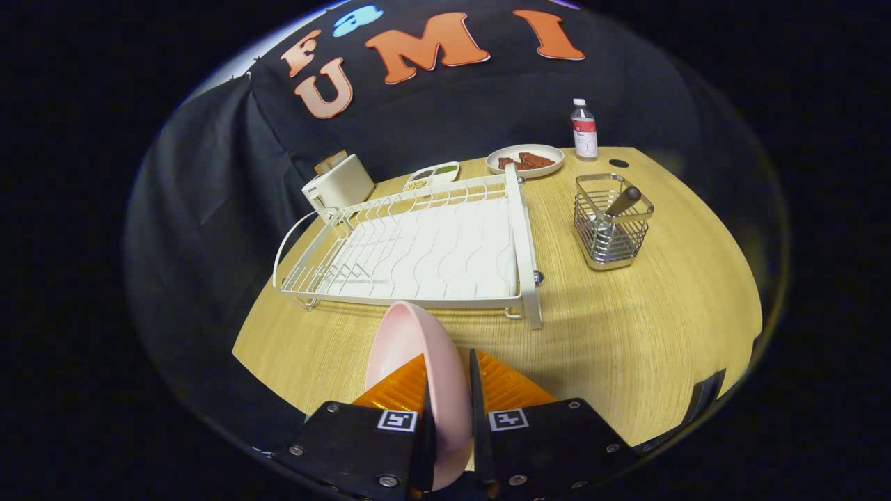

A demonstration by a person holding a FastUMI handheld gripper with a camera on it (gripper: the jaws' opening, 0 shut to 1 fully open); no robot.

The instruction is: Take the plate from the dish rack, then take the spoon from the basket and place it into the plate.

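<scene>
A pink plate (418, 355) stands on edge between my two fingers, held above the wooden table (626, 334) just in front of the white dish rack (424, 250). My gripper (449, 390) is shut on the plate's rim, one finger on each face. The rack holds nothing. Beyond the fingers to the right stands a wire basket (612, 223) with a wooden-handled spoon (621, 202) leaning inside it.
Behind the rack are a cream toaster (339, 184), a small divided dish (431, 175) and a white plate of brown food (525, 161). A bottle (584, 130) stands at the back right, near a dark hole (618, 163) in the table.
</scene>
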